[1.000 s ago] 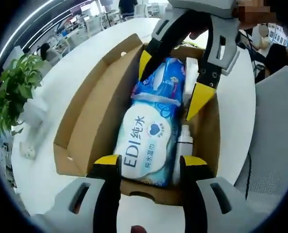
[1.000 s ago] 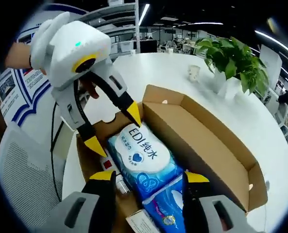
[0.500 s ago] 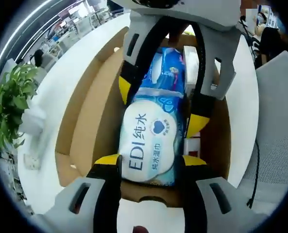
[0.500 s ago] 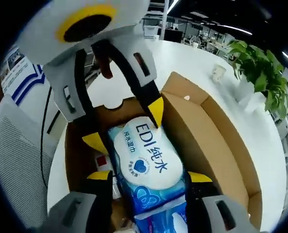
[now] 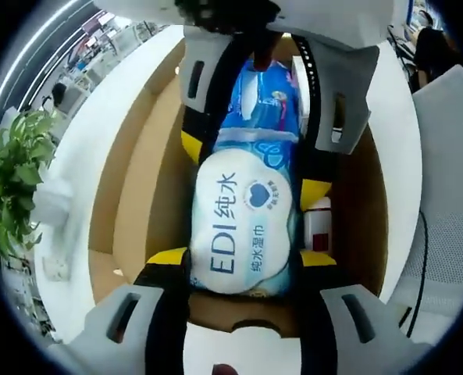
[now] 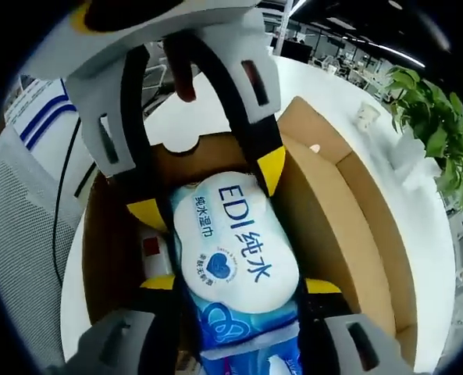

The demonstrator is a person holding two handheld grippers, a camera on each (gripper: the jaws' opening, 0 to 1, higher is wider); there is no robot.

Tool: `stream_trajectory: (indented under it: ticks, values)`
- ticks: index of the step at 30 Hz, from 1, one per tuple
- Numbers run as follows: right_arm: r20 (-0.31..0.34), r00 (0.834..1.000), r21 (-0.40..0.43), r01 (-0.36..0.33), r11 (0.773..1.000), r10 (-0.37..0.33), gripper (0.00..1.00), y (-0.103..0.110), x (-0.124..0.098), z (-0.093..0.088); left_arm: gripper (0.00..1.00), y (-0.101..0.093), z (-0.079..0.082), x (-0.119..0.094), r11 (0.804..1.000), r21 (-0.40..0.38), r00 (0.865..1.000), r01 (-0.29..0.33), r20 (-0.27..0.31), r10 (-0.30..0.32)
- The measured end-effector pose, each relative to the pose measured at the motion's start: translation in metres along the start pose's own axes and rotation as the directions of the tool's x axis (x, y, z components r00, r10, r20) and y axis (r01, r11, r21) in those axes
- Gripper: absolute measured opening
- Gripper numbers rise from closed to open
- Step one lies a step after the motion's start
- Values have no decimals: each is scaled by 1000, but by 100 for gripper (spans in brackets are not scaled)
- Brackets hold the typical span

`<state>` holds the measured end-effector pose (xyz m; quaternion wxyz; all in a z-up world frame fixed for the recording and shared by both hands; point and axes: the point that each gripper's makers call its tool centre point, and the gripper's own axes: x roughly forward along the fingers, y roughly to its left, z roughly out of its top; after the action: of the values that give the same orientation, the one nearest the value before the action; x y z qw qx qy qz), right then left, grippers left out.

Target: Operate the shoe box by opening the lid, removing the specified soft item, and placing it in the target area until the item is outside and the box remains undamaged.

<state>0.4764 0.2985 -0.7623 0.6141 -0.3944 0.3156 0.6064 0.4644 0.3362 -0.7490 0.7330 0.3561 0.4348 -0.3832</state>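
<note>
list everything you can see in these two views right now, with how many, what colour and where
Shoe box: one, brown cardboard, lid open, on the table.
Wipes pack: one, blue and white, in the box, between both grippers' jaws.
Second pack: one, blue, in the box beyond the wipes.
Small box: one, white with a red mark, in the box beside the wipes.
Table: one, white, under the box.
Plant: one, green, on the table.
Cup: one, white, near the plant.
Chair: one, grey mesh, beside the table.
Left gripper: yellow-tipped jaws flanking the wipes.
Right gripper: same, from the opposite end.
</note>
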Motion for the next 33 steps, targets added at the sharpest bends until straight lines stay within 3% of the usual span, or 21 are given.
stream_trajectory:
  ticks: [5,10,16,22,24,25,33]
  values:
    - [17,1000,20,7,1000,-7,53,2,-2,-2,52,-1,2,-1,1000,-30,1000,2,20,-2]
    - [25,1000,4,-9,1000,9,52,13,-6,-6,52,-12,3,-2,1000,-2,999,22,22,-22]
    - [19,999,-23,-37,999,37,53,10,-4,-6,53,-8,3,-2,998,-7,998,57,17,-57]
    - [-26,999,-79,-47,996,45,61,11,8,-11,56,-14,0,7,995,87,998,57,-37,-54]
    - [-42,998,-87,-55,995,51,61,9,12,-13,57,-15,3,9,990,126,997,70,-31,-67]
    - [-38,998,-89,-54,995,51,61,7,13,-11,57,-14,2,8,994,88,998,61,-31,-58]
    - [-15,996,-93,-92,991,91,61,9,17,-12,58,-14,4,15,991,104,996,85,-20,-83]
